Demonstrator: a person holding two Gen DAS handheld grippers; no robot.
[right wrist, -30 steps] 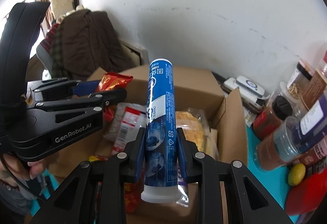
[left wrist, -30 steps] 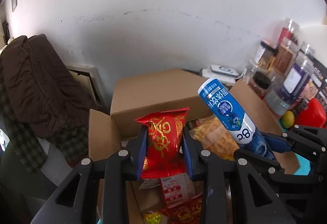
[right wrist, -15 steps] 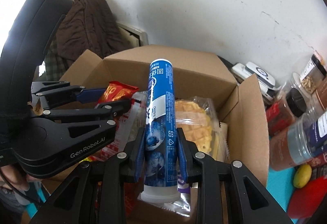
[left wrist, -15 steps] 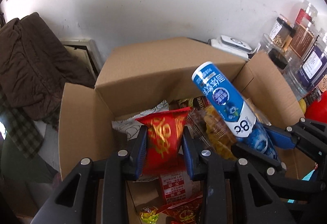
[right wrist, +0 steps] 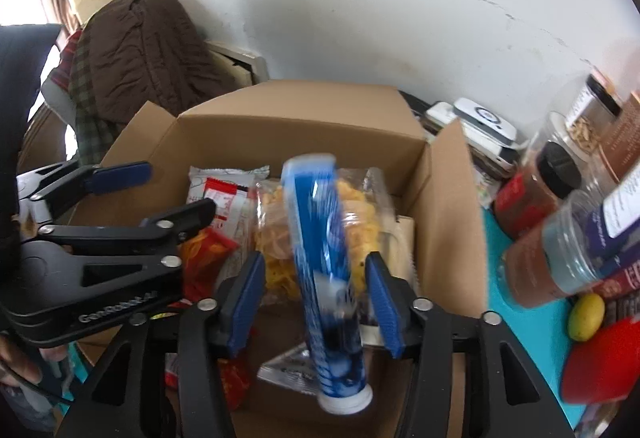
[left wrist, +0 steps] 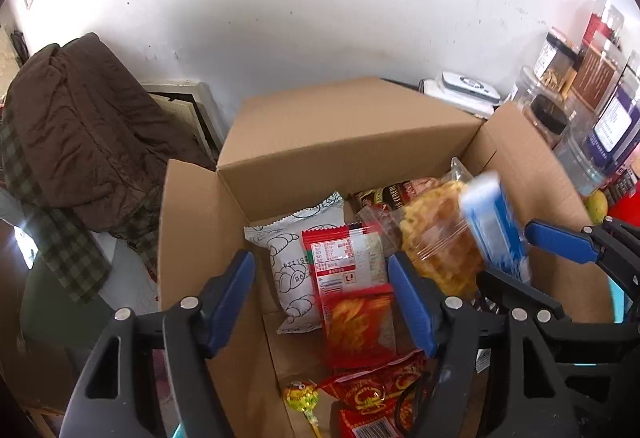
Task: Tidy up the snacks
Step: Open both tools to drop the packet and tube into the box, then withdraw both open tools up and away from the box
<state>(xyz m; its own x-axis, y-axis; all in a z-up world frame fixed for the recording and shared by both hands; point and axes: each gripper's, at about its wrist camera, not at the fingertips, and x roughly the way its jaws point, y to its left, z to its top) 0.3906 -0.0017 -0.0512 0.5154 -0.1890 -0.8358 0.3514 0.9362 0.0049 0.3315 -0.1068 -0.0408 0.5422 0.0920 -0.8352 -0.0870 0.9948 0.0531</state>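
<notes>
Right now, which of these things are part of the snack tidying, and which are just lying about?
Part of the job:
box
blue tube, loose between the just-opened right claw
red packet, below the just-opened left claw
waffle bag
white packet
lollipop

Lying about:
jars
brown coat
lemon

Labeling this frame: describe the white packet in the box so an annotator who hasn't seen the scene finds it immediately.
Start at the open cardboard box against the white wall. Inside it, toward the back left, the white packet lies partly under a red-and-clear wrapper. It is the only white item there, printed with black outline drawings of bread rolls, while its neighbours are red or yellow.
</notes>
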